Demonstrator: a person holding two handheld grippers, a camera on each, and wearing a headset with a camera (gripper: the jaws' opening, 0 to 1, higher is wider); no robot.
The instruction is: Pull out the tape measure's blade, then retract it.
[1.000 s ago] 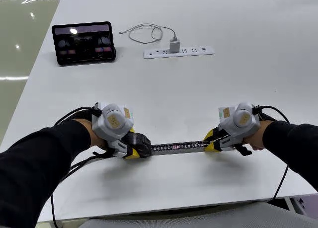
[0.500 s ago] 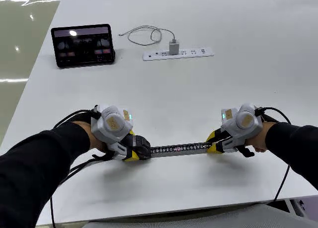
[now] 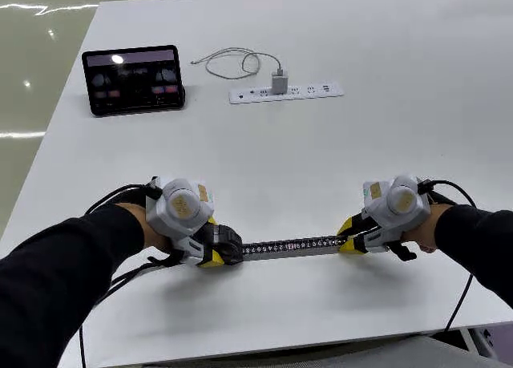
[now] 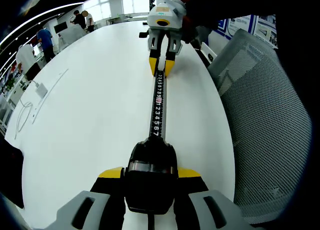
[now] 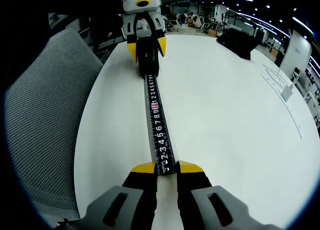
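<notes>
Your left hand-held gripper (image 3: 210, 252) is clamped on the tape measure case (image 3: 227, 242), and your right hand-held gripper (image 3: 347, 235) is pinching the blade (image 3: 292, 244) tip. The blade runs left-right just over the desk (image 3: 321, 159), so I'd feed it straight back toward the case.

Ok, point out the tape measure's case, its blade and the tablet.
tape measure case (image 4: 151, 175), left gripper view, top of the black housing.
blade (image 5: 158, 125), right gripper view, numbered face midway along.
tablet (image 3: 133, 78), head view, middle of screen.
</notes>
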